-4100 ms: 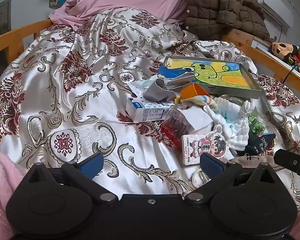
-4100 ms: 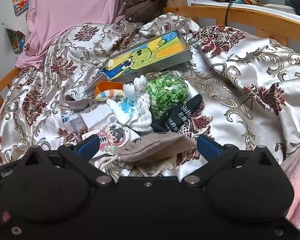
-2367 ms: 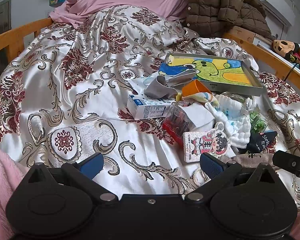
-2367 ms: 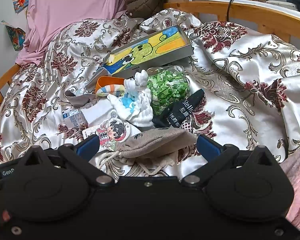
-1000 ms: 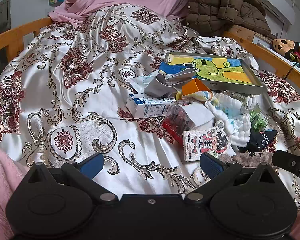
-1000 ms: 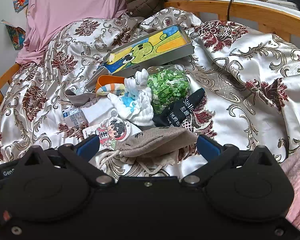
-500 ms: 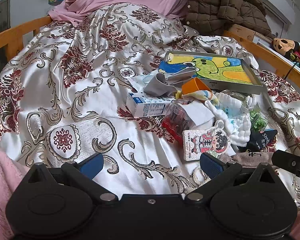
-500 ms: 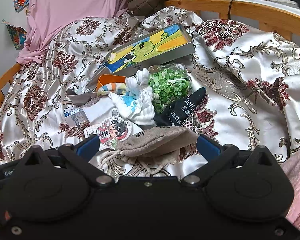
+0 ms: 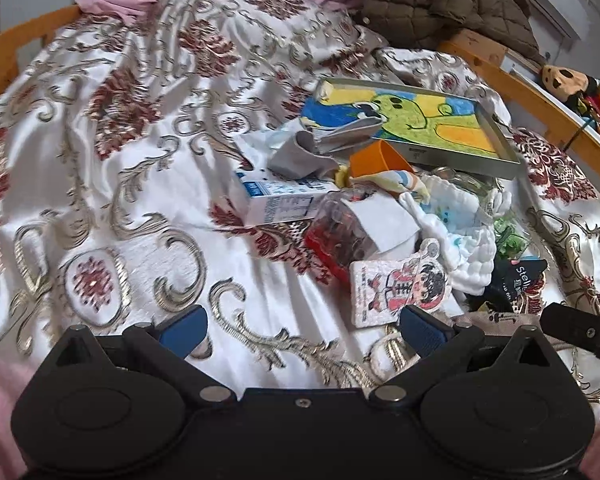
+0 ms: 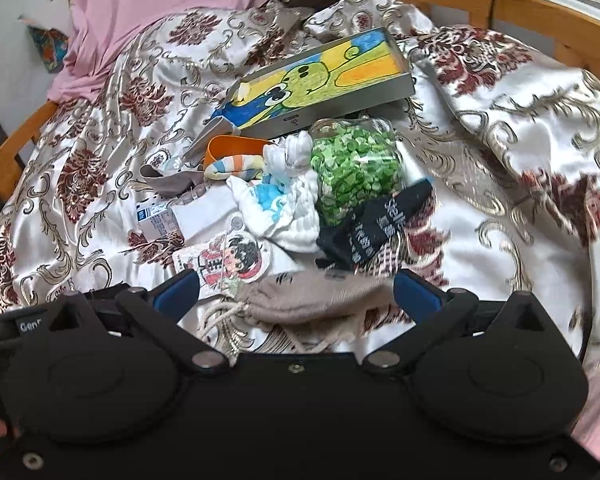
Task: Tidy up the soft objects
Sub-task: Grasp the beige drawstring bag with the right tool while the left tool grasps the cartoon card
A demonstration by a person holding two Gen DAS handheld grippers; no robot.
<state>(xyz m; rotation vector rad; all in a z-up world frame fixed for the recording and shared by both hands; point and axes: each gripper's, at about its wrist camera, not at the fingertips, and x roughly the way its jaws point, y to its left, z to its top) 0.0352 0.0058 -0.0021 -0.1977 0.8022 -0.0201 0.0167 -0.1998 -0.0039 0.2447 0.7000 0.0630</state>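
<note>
Between the spread fingers of the right gripper, a beige drawstring pouch lay on the bedspread, its long axis crosswise to them. The left gripper, also spread and empty, sat farther off, the pouch just beyond its right finger.

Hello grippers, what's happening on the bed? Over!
Both grippers, left and right, open, empty. Beige drawstring pouch between right jaws, ungrasped. Black sock lies just beyond.
</note>
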